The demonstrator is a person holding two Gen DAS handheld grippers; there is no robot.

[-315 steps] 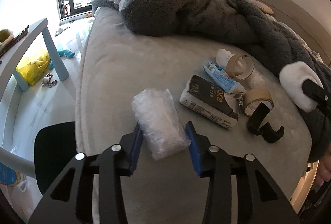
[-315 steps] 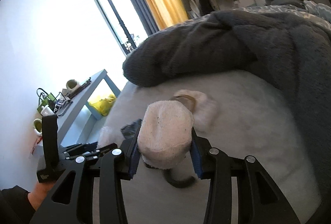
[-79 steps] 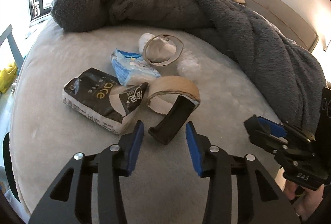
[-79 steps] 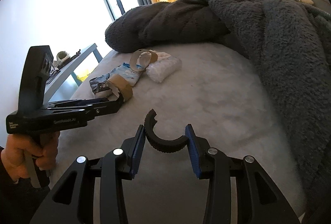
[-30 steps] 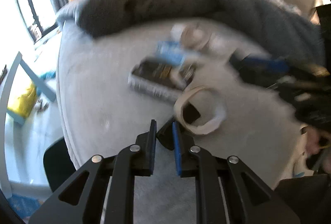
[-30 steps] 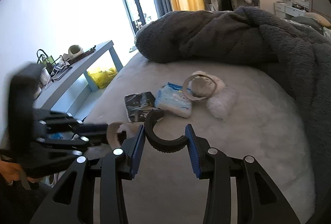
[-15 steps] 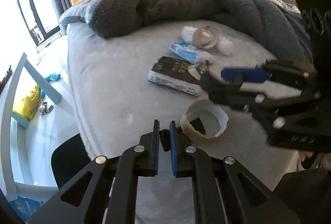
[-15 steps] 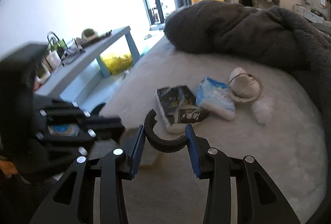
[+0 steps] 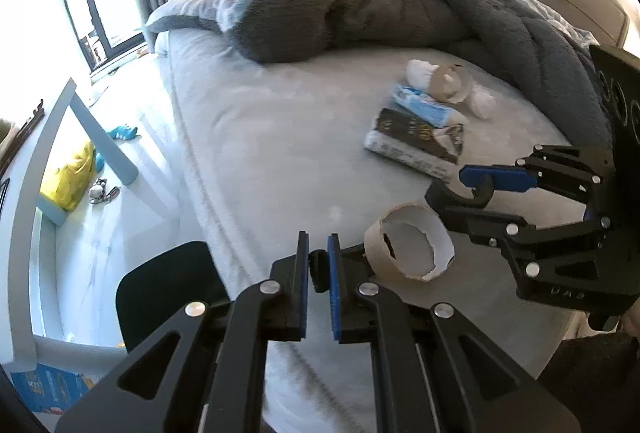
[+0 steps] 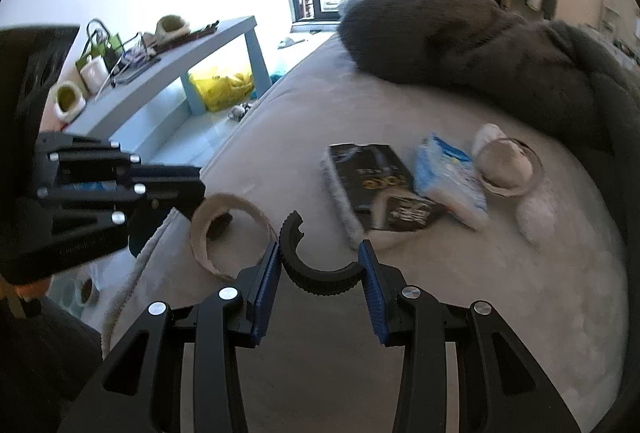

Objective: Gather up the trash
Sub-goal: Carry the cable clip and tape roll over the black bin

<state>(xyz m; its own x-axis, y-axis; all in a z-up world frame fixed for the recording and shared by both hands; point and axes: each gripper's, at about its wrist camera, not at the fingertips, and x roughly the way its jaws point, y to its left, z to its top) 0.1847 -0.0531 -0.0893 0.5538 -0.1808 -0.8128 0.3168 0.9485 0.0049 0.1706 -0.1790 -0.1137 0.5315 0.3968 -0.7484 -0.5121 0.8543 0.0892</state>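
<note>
Pinched in the left gripper (image 9: 318,245): one end of a black plastic strip (image 9: 319,269), pads closed hard on it with almost no gap. Stuck to the strip's far end, a torn cardboard tape ring (image 9: 404,247), lying just ahead and right of the fingertips, open side tipped up, low over the near edge of the bed (image 9: 280,137); cannot tell whether touching the cover. Runs from the jaws out to the ring, so the ring's weight hangs past the grip.

Clamped across the right gripper (image 10: 320,253): a black C-shaped clip (image 10: 320,279), pads pressing on its two sides, open mouth facing up and away. Sits just right of the ring, close but apart from it.

Further out on the bed, well beyond both tools: a black packet (image 9: 416,145), a blue-and-white packet (image 9: 424,107) touching it, a second tape ring (image 9: 450,83) and a white wad (image 9: 480,105), all in one loose heap below the grey blanket (image 9: 360,5).

Off the bed's edge, down and left of the left gripper: a dark rounded shape (image 9: 168,289), possibly a bin, not clear enough to say. If so, nearer the left hand than the right. Both tools full, so likely a drop-off first, and the heap afterwards.
</note>
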